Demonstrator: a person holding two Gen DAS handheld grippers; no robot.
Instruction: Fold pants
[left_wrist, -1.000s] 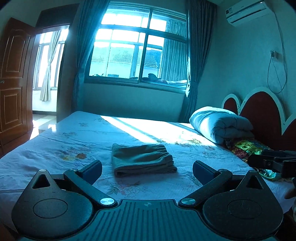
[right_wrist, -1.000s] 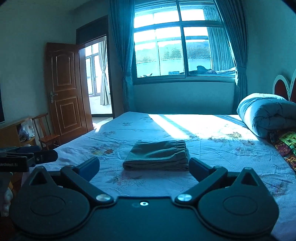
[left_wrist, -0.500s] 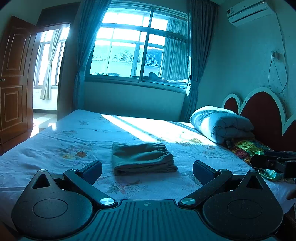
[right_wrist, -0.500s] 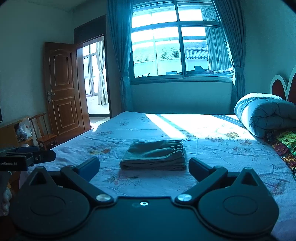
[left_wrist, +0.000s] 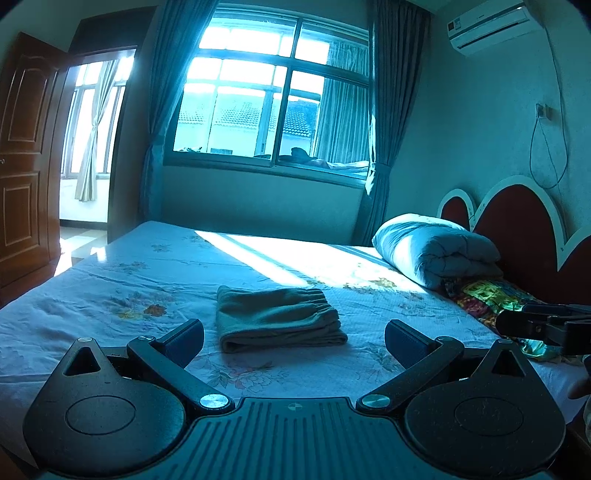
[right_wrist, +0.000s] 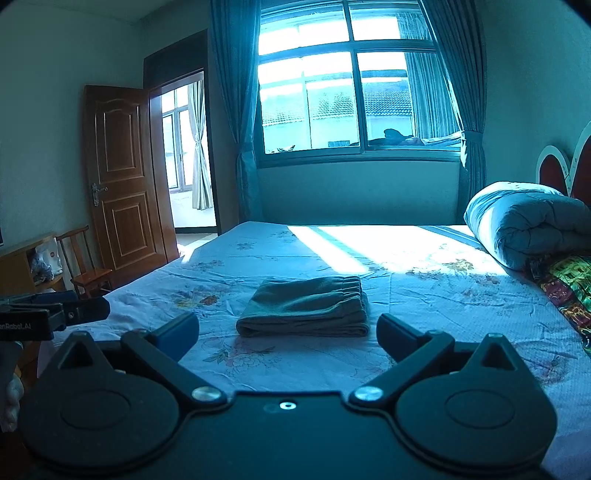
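Grey-green pants lie folded into a compact rectangle on the floral bed sheet, elastic waistband at the far right side. They also show in the right wrist view. My left gripper is open and empty, held back from the pants above the bed's near edge. My right gripper is open and empty too, equally held back. Each gripper shows at the edge of the other's view: the right one, the left one.
A rolled blue duvet and a colourful pillow lie by the red headboard at the right. A window with curtains is behind the bed. A wooden door and chair stand left.
Both grippers have drifted back and tilted slightly, so the pants sit a little lower and farther in view. The pants have not moved. Both grippers stay open.
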